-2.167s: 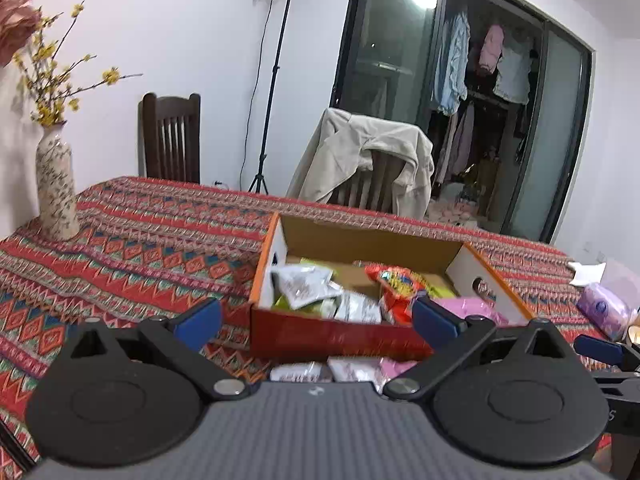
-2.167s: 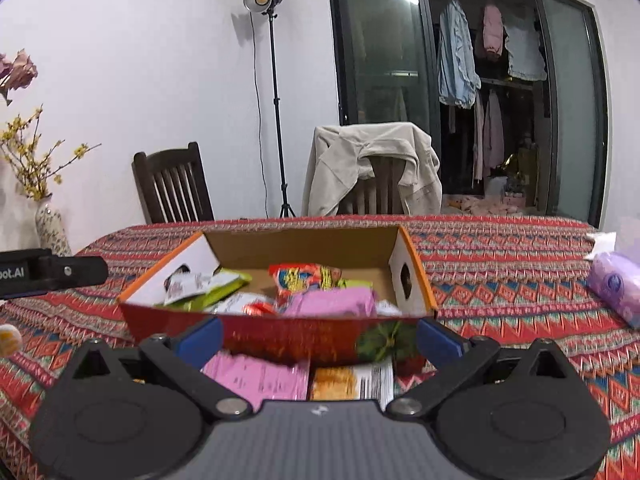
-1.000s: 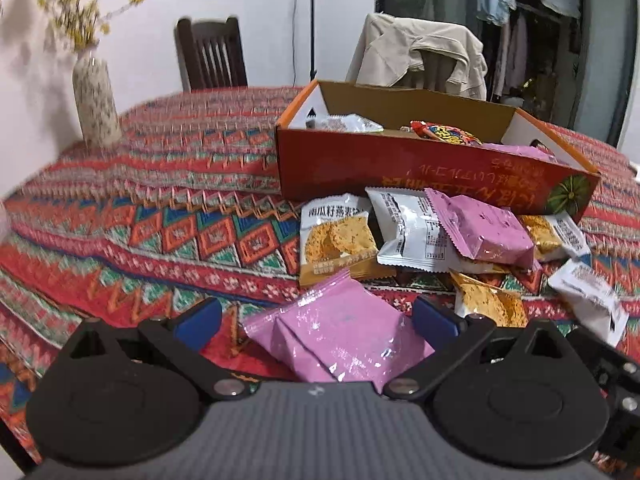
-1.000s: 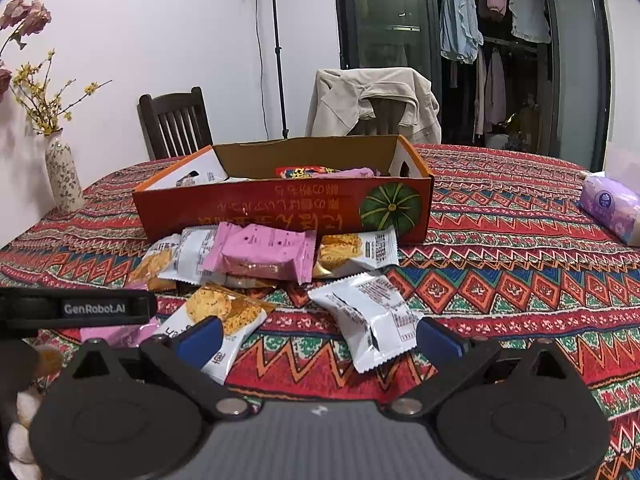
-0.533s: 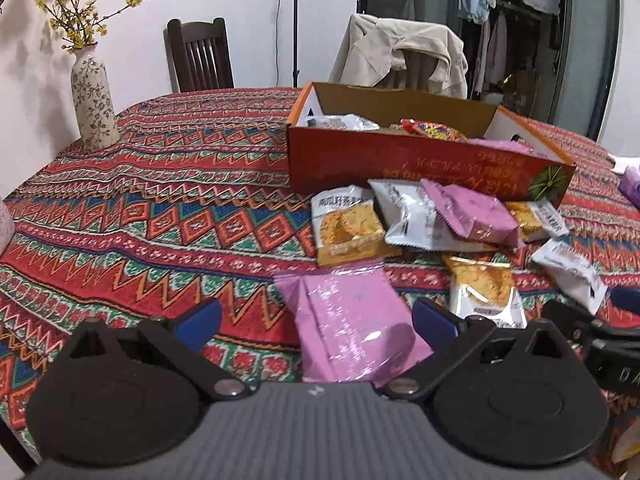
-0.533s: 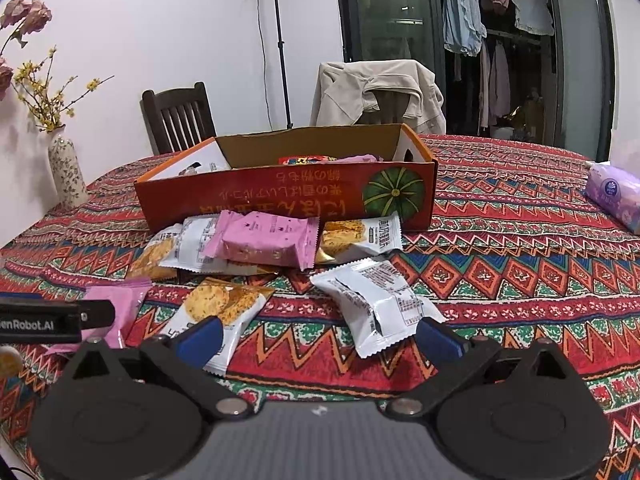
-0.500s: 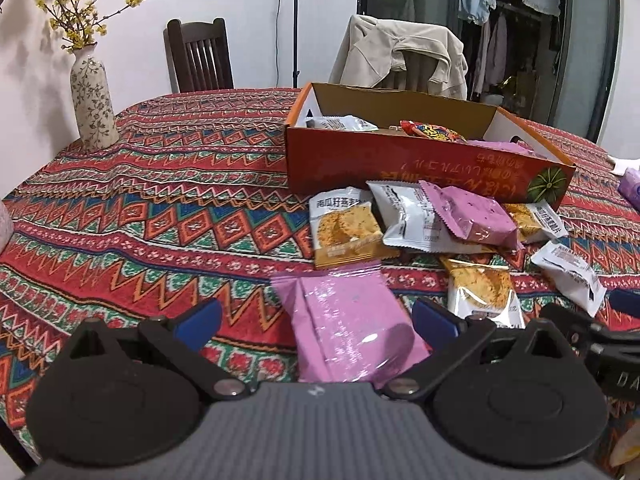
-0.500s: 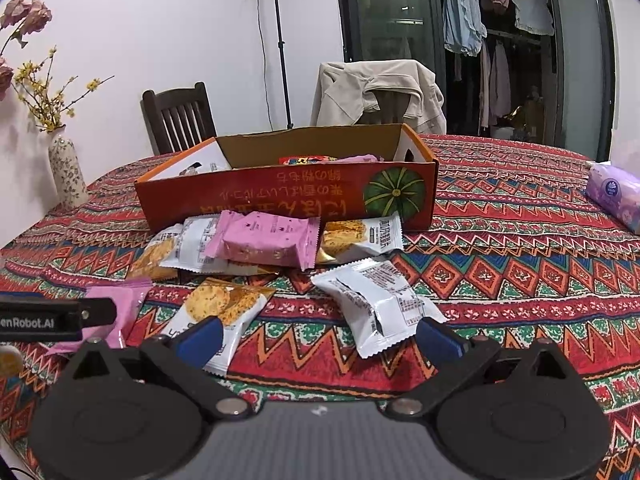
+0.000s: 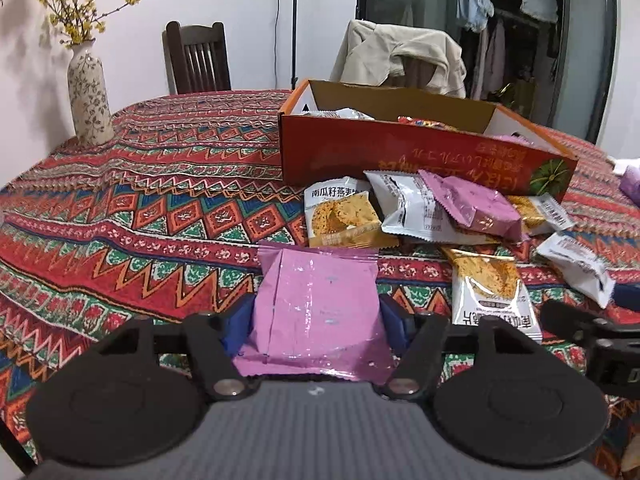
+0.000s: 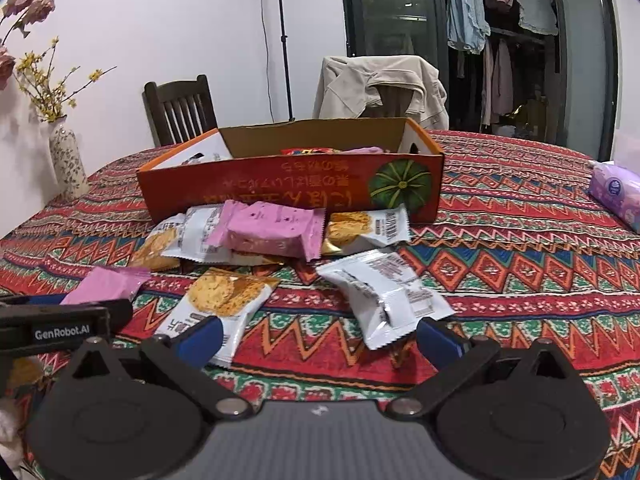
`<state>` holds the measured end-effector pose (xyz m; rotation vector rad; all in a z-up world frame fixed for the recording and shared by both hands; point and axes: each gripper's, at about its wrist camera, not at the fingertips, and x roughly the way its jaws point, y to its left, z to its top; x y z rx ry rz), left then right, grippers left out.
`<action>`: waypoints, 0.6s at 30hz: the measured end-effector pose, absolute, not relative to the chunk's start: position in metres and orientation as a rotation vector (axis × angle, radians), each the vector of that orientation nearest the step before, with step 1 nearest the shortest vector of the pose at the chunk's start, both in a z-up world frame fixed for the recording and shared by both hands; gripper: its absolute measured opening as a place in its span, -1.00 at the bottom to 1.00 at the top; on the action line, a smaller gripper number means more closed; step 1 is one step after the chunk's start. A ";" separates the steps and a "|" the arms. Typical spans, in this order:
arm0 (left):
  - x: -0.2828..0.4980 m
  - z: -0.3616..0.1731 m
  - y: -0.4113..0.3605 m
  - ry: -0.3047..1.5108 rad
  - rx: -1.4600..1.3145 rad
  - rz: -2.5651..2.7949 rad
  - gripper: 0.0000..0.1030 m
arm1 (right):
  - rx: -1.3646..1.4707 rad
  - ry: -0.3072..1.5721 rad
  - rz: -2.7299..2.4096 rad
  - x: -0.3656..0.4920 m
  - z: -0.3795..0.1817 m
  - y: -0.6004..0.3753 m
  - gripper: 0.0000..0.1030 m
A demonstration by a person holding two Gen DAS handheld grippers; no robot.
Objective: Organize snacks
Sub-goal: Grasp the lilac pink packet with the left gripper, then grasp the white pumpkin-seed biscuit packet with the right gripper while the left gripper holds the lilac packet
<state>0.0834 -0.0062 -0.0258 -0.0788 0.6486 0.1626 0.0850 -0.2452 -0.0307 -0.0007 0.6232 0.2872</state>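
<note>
A pink snack packet (image 9: 316, 300) lies flat on the patterned cloth between the pads of my left gripper (image 9: 316, 320). Its jaws are closing and the blue pads press the packet's two sides. The same packet (image 10: 106, 284) shows at the left of the right wrist view. Behind it lies a loose pile: cookie packets (image 9: 344, 216), white packets (image 9: 412, 208) and another pink one (image 9: 472, 204). The orange cardboard box (image 9: 400, 160) stands beyond them with several snacks inside. My right gripper (image 10: 319, 338) is open, between a cookie packet (image 10: 220, 300) and a white packet (image 10: 388, 292), gripping neither.
A flowered vase (image 9: 90, 100) stands at the table's far left. A purple tissue pack (image 10: 616, 196) lies at the right edge. Behind the table are a dark wooden chair (image 10: 180, 108) and a chair with a beige jacket (image 10: 380, 84).
The left gripper's jaws went from wide open around the pink packet to closed against its sides. The right gripper has stayed still and open.
</note>
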 end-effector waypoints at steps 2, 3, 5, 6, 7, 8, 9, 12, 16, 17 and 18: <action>0.081 -0.027 -0.003 0.630 -0.081 0.164 0.24 | -0.003 0.618 0.294 0.085 -0.030 -0.240 1.00; 0.079 -0.027 -0.002 0.622 -0.087 0.159 0.24 | -0.003 0.615 0.299 0.085 -0.030 -0.239 1.00; 0.077 -0.027 0.002 0.610 -0.108 0.152 0.24 | -0.004 0.611 0.305 0.086 -0.030 -0.234 1.00; 0.076 -0.026 0.005 0.602 -0.118 0.145 0.24 | -0.006 0.610 0.306 0.086 -0.030 -0.233 1.00; 0.075 -0.025 0.007 0.592 -0.127 0.137 0.24 | -0.007 0.607 0.309 0.087 -0.029 -0.230 1.00; 0.074 -0.023 0.010 0.583 -0.131 0.137 0.24 | -0.008 0.605 0.316 0.088 -0.028 -0.227 1.00; 0.073 -0.021 0.012 0.571 -0.132 0.136 0.24 | -0.010 0.603 0.323 0.089 -0.027 -0.224 1.00; 0.071 -0.016 0.018 0.538 -0.136 0.136 0.24 | -0.018 0.602 0.341 0.092 -0.024 -0.214 1.00; 0.070 -0.014 0.027 0.515 -0.147 0.135 0.24 | -0.039 0.622 0.353 0.099 -0.027 -0.199 0.95; 0.069 -0.014 0.029 0.512 -0.148 0.136 0.24 | -0.042 0.628 0.352 0.101 -0.028 -0.195 0.92; 0.069 -0.014 0.031 0.510 -0.151 0.136 0.24 | -0.045 0.634 0.350 0.102 -0.029 -0.193 0.90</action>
